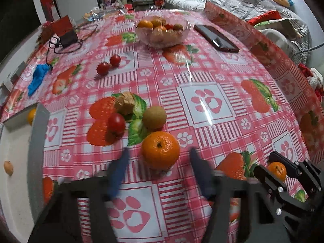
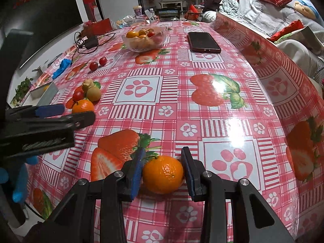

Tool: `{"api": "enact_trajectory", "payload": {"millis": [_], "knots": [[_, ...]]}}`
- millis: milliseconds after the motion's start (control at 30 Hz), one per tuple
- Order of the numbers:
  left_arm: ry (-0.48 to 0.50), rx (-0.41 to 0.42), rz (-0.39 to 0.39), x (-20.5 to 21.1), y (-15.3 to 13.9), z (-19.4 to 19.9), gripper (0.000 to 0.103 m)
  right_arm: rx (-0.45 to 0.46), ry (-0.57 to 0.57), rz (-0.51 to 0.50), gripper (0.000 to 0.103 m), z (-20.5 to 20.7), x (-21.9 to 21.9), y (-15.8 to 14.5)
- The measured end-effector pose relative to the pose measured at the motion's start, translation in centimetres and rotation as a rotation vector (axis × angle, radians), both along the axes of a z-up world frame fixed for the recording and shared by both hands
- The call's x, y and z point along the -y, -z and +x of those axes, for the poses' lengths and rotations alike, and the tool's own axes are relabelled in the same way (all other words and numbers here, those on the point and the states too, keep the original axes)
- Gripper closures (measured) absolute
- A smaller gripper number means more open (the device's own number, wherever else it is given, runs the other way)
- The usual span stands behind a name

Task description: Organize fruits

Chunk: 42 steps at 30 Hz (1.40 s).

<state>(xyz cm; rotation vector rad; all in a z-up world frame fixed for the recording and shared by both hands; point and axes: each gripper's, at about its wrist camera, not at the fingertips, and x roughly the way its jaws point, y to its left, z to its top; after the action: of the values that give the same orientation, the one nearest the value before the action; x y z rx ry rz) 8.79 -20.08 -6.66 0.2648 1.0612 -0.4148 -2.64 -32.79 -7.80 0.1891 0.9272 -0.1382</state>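
Note:
In the right wrist view my right gripper [image 2: 163, 159] is shut on a mandarin [image 2: 163, 174], which sits on the tablecloth with both blue pads pressed against its sides. The left wrist view shows that same grip at the lower right, right gripper [image 1: 277, 170]. My left gripper [image 1: 159, 151] is open around a second mandarin [image 1: 160, 149]; its blurred fingers flank the fruit with a gap on each side. Just beyond it lie a brown kiwi-like fruit [image 1: 154, 117], a cherry tomato [image 1: 116, 123] and a tan lumpy piece [image 1: 124, 103]. A glass bowl [image 1: 162, 41] of mixed fruit stands at the far side.
Two cherry tomatoes [image 1: 108, 64] lie at mid-left. A dark phone [image 1: 216, 38] lies right of the bowl. A blue glove [image 1: 37, 79], a black charger with cables [image 1: 67, 38] and a grey-walled white tray [image 1: 38, 141] line the left edge. A blue-gloved hand [image 2: 18, 182] holds the left gripper.

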Motion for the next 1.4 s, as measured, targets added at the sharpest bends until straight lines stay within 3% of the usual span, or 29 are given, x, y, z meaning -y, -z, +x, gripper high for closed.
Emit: {"api": "enact_trajectory", "payload": {"millis": [200, 400, 467, 500, 567, 633, 667, 967, 1033, 1100, 1200, 1400], "knots": [[-0.012, 0.027, -0.01, -2.0, 0.4, -1.7, 0.062, 0.003, -0.004, -0.013, 0.065, -0.3, -0.3, 0.0], [-0.054, 0.066, -0.006, -7.4, 0.4, -5.1, 0.061, 0.014, -0.02, -0.032, 0.065, -1.2, -1.0, 0.1], [-0.072, 0.073, 0.004, -8.6, 0.4, -5.5, 0.048, 0.025, -0.027, -0.039, 0.065, -1.5, -1.3, 0.2], [-0.079, 0.074, 0.009, -8.9, 0.4, -5.5, 0.036, 0.029, -0.03, -0.042, 0.064, -1.6, -1.4, 0.3], [-0.094, 0.073, 0.0, -9.3, 0.3, -5.3, 0.029, 0.032, -0.033, -0.018, 0.057, -1.7, -1.3, 0.2], [-0.085, 0.072, -0.02, -9.1, 0.3, -5.1, 0.027, 0.029, -0.003, -0.003, 0.034, -1.9, -0.9, 0.1], [-0.08, 0.079, -0.016, -8.8, 0.4, -5.0, 0.027, 0.031, 0.012, -0.006, 0.028, -2.1, -0.7, 0.0], [-0.072, 0.122, -0.049, -7.9, 1.2, -4.4, 0.017, 0.002, 0.034, -0.031, 0.026, -2.4, -0.5, 0.3], [-0.079, 0.13, -0.049, -8.0, 1.3, -4.3, 0.011, -0.005, 0.035, -0.049, 0.025, -2.0, -0.7, 0.4], [-0.103, 0.133, -0.053, -8.3, 1.6, -4.0, 0.001, -0.007, 0.024, -0.049, 0.016, -1.8, -1.0, 0.6], [-0.119, 0.13, -0.063, -8.6, 1.7, -3.8, 0.0, -0.031, -0.002, -0.094, 0.0, -1.2, -2.1, 1.3], [-0.122, 0.153, -0.075, -8.8, 1.7, -4.1, 0.0, 0.003, -0.008, -0.117, 0.0, -1.6, -2.4, 1.5]]}}
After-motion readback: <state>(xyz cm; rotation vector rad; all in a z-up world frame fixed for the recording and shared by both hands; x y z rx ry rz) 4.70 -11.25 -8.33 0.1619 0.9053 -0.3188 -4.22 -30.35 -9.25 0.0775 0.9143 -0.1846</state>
